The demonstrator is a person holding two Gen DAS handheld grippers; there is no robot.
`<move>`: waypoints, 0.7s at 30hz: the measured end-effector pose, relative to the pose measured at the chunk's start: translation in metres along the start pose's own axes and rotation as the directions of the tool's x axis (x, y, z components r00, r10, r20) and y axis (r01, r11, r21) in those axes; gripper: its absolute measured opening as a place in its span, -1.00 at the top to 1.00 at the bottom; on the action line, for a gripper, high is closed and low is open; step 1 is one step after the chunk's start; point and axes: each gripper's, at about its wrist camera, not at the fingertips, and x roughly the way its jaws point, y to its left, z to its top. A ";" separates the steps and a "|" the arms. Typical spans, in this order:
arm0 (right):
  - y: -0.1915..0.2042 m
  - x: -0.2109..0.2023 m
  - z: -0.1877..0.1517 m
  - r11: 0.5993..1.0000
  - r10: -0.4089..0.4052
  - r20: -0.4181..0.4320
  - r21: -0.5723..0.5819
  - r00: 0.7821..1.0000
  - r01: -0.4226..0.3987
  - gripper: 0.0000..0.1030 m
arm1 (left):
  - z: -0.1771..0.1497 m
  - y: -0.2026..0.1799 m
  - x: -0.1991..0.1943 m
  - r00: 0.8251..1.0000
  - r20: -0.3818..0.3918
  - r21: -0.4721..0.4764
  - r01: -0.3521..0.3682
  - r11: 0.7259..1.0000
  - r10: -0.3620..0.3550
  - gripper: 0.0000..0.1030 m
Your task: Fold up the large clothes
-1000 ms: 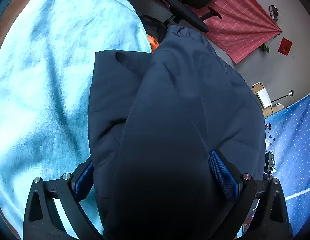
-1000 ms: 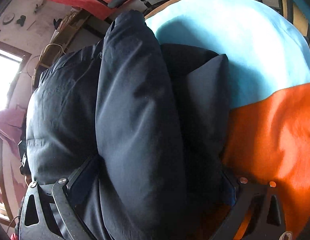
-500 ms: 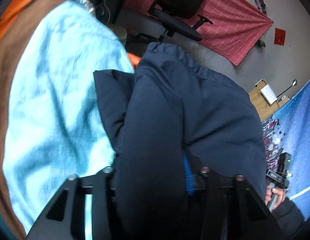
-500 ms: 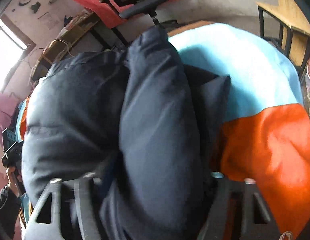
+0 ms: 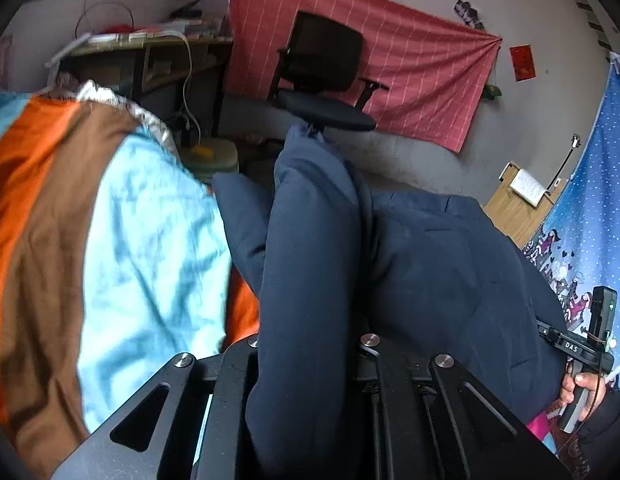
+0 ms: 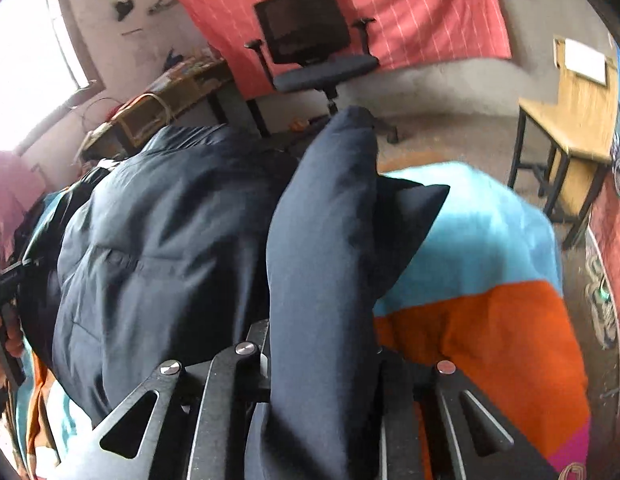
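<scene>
A large navy padded jacket point(image 5: 430, 260) lies on a bed cover striped light blue, orange and brown point(image 5: 149, 260). My left gripper point(image 5: 305, 344) has its jaws closing on a thick raised fold of the jacket, which fills the gap and hides the pads. In the right wrist view the same jacket point(image 6: 149, 240) spreads to the left. My right gripper point(image 6: 322, 340) is also closing, pinching another raised fold above the cover point(image 6: 470, 240). Both folds are lifted off the bed.
A black office chair point(image 5: 322, 80) stands beyond the bed in front of a red cloth point(image 5: 430, 60) on the wall. There is a cluttered desk point(image 5: 149, 52) at the left, a wooden table point(image 6: 570, 120) at the right, and a blue curtain point(image 5: 590, 220). A hand point(image 5: 582, 392) grips the other handle.
Both grippers went from wide open around the jacket to pinched on a fold of it. Both have risen and tilted up, so the room now shows and the fabric is lifted.
</scene>
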 end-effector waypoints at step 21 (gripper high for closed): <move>0.031 -0.045 -0.071 1.000 0.012 -0.053 -0.017 0.999 -0.013 0.65 | -0.087 0.020 -0.043 0.998 -0.056 -0.041 -0.033 0.999 0.031 0.78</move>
